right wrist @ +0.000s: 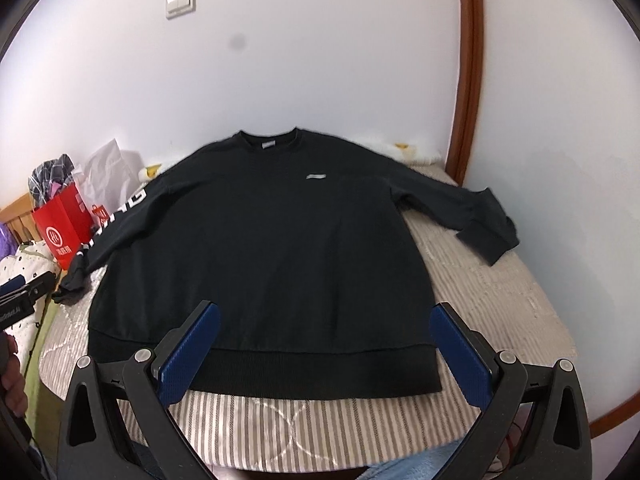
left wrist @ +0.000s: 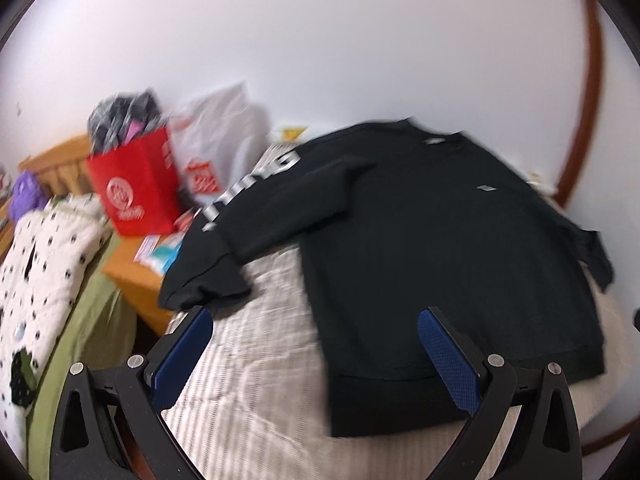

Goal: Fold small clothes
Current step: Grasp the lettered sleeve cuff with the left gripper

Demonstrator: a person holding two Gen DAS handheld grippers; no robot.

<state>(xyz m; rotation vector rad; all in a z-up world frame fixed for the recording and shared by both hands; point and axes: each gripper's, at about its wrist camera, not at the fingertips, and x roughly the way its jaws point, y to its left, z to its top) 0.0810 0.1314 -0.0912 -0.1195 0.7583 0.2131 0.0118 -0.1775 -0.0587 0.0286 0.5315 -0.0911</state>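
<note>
A black sweatshirt [right wrist: 264,224] is laid flat, front up, across the striped mattress [right wrist: 492,292], its hem along the near edge and its collar toward the far edge at the wall. Both sleeves are spread outward; white lettering is seen on one. The right gripper [right wrist: 325,350] is held above the hem, fingers spread, gripping nothing. The left gripper [left wrist: 315,354] is likewise spread wide near the hem's corner. A red bag [left wrist: 134,188] is seen beyond the mattress's side edge.
</note>
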